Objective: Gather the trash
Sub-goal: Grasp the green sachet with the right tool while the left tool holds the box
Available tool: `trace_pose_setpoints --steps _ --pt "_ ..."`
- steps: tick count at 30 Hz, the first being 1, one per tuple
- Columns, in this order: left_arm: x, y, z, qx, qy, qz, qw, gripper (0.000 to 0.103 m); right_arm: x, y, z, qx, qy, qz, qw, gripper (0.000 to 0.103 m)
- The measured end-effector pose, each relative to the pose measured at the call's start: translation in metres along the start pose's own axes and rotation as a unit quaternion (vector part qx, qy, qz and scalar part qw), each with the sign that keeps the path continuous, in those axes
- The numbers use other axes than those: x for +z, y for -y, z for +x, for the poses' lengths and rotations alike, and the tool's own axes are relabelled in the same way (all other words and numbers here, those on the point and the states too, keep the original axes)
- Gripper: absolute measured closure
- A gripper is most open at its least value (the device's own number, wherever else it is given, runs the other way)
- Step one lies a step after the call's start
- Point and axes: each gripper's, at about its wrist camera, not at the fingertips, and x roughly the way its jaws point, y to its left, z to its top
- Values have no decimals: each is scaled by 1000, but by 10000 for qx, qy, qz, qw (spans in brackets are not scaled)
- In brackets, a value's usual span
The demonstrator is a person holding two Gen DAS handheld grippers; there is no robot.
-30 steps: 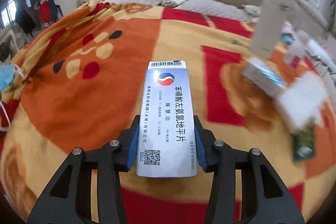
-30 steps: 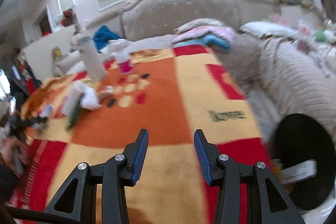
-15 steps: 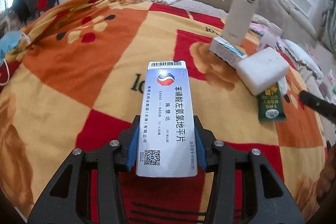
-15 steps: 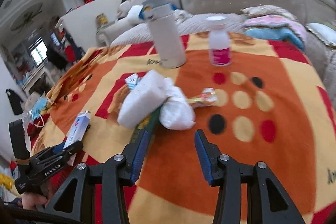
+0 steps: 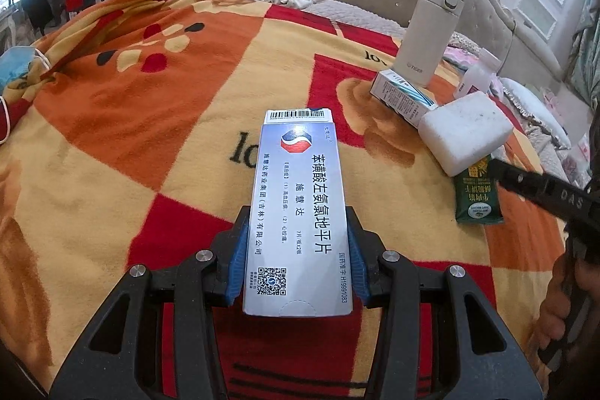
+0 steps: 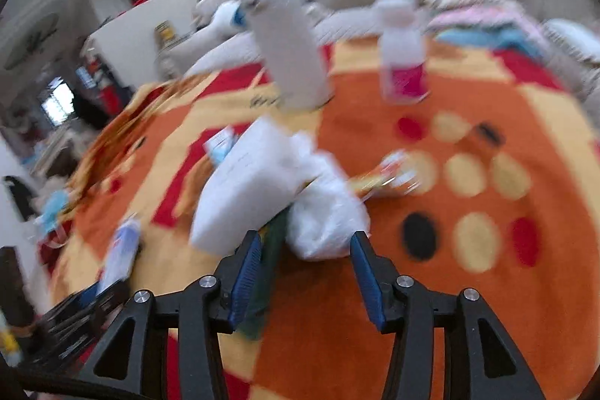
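My left gripper [image 5: 298, 250] is shut on a white and blue medicine box [image 5: 300, 201], held flat above the blanket; the box also shows blurred in the right wrist view [image 6: 122, 252]. My right gripper [image 6: 305, 252] is open and empty, close in front of a crumpled white tissue [image 6: 326, 216] and a green sachet [image 6: 270, 250]. A white foam block [image 6: 247, 186] lies on the sachet; it also shows in the left wrist view [image 5: 465, 132] with the green sachet [image 5: 478, 197]. A small snack wrapper [image 6: 386, 175] lies beside the tissue.
An orange, red and yellow blanket [image 5: 131, 107] covers the bed. A white thermos [image 5: 427, 29] stands behind a second small box [image 5: 403, 96]. A white bottle with a pink label [image 6: 403, 62] stands further back. A blue face mask [image 5: 15, 66] lies at the left edge.
My right gripper has swung left from the bed's far side and closed in on the trash pile. My left gripper keeps its hold on the box and has turned right toward the pile.
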Motion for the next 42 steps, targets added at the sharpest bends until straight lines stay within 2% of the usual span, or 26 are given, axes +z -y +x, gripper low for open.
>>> trace_pose_setpoints --steps 3,5,6,7,8,9,11,17,21,31,34,36,37,38,39,40,41,42 --pt "0 0 0 1 -10 -1 10000 59 -2 -4 13 335 -199 -21 9992 56" --pt "0 0 0 -2 -21 2 10000 59 -4 -10 23 307 -270 -46 9992 56" --pt "0 0 0 0 -20 -6 10000 59 -5 -14 23 233 -229 -108 9994 60" --pt "0 0 1 0 -26 -4 10000 59 -4 -17 26 141 -204 -121 9996 73" --pt "0 0 1 2 -31 -6 10000 59 -4 -17 26 232 -205 -85 9995 85" --pt "0 0 1 9 -32 -10 10000 59 -4 -19 24 369 -218 -80 9990 86" --pt "0 0 1 8 -31 -19 10000 59 -6 -24 13 -28 -89 -303 9995 88" --pt "1 0 2 21 -42 -8 10000 59 -27 19 -26 -548 -24 -15 9985 89" --pt "0 0 2 31 -51 -3 10000 59 -44 38 -57 -548 37 55 9985 89" --pt "0 2 3 54 -65 57 9999 59 -106 61 -150 -172 536 -108 9984 89" --pt "-1 5 4 109 -89 135 9998 59 -128 72 -162 -23 572 0 9984 89" --pt "-1 8 4 141 -101 196 9997 59 -131 75 -161 200 519 47 9984 89" --pt "-1 8 4 142 -105 208 9996 59 -129 75 -162 172 539 55 9984 89" --pt "-1 8 4 152 -108 214 9996 59 -126 74 -162 164 586 67 9981 83" --pt "-2 8 4 155 -107 217 9996 59 -122 73 -161 79 625 109 9980 58" --pt "-1 8 4 148 -106 211 9996 59 -120 74 -161 -21 667 121 9977 27" --pt "-2 7 4 135 -104 199 9997 59 -117 73 -159 -146 740 101 9971 17" --pt "-2 6 4 117 -101 180 9997 59 -111 68 -154 -242 821 8 9963 17"
